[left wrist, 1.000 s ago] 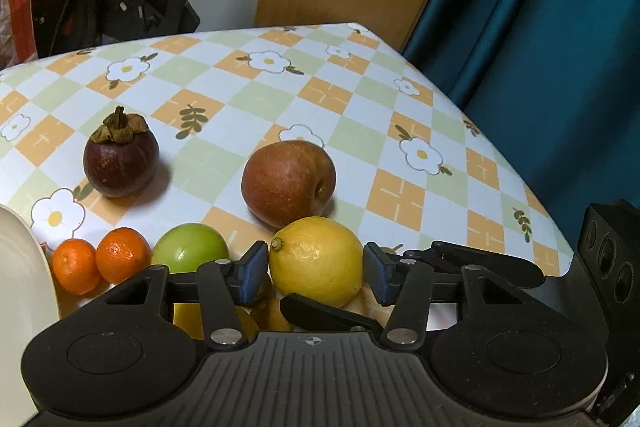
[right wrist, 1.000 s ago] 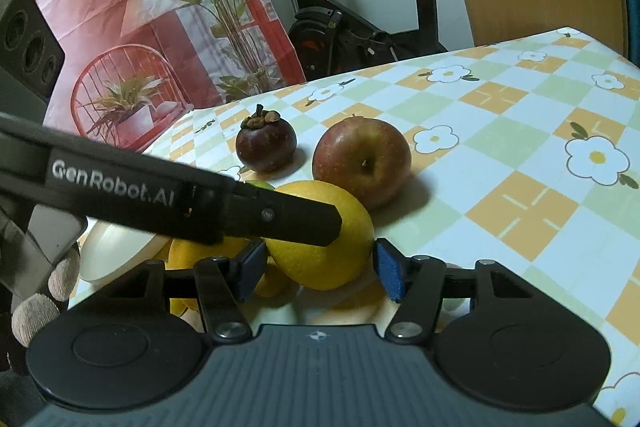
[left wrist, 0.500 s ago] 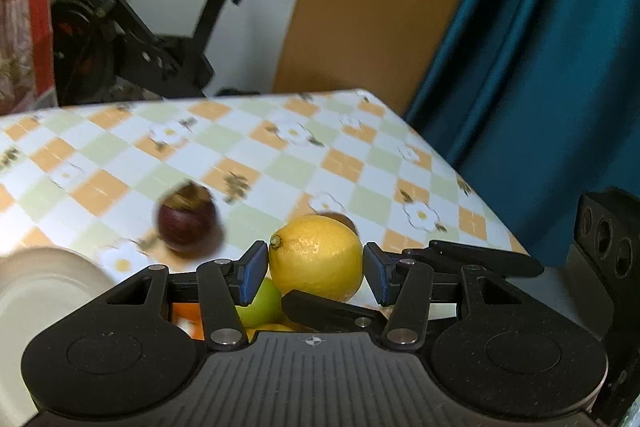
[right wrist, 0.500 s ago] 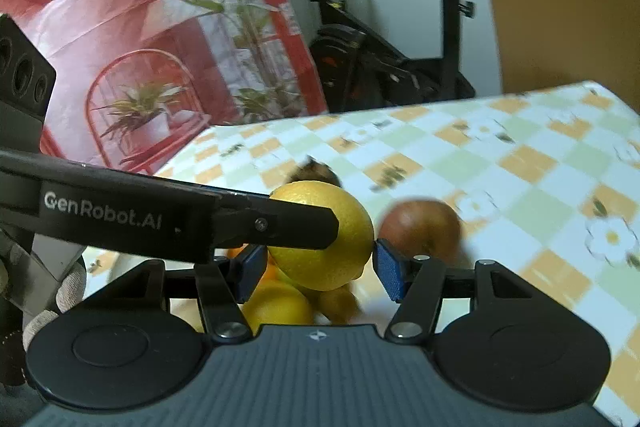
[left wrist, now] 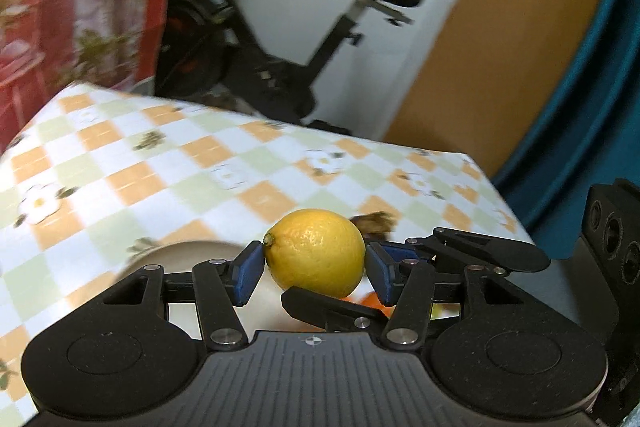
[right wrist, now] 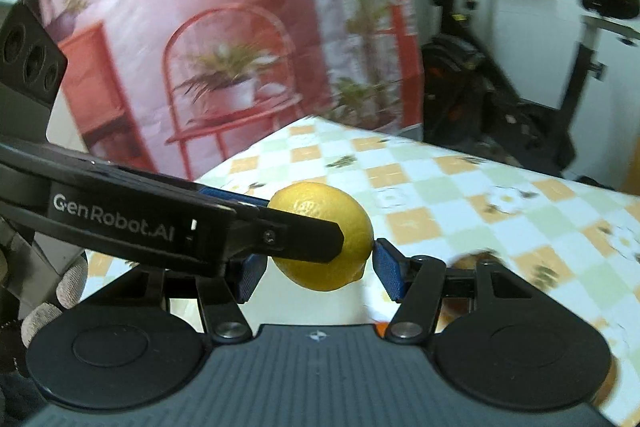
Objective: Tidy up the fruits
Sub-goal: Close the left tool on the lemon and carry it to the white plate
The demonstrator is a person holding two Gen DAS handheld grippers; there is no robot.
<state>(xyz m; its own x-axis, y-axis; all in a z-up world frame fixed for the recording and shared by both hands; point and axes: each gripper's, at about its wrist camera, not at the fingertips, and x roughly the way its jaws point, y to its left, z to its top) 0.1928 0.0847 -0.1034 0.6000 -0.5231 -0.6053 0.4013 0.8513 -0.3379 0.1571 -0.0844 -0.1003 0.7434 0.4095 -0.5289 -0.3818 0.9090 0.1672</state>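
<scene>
A yellow lemon [left wrist: 316, 253] is held in the air above the table, gripped by both grippers at once. My left gripper [left wrist: 314, 269] has its blue pads on the lemon's left and right ends. My right gripper [right wrist: 316, 263] is shut on the same lemon [right wrist: 324, 239] from another side; its fingers [left wrist: 328, 309] cross under the fruit in the left wrist view. A white plate [left wrist: 188, 255] lies on the table below, left of the lemon. A dark mangosteen [left wrist: 376, 221] and an orange fruit [left wrist: 370, 301] peek out behind the lemon, blurred.
The table [left wrist: 160, 171] has a checked cloth with flowers. An exercise bike [left wrist: 304, 39] stands behind the table's far edge. A teal curtain [left wrist: 600, 115] hangs to the right and a red printed backdrop [right wrist: 192, 39] to the left.
Both grippers have lifted the lemon off the table and swung left. The plate has come under the lemon; the apple and other fruits have dropped out of view.
</scene>
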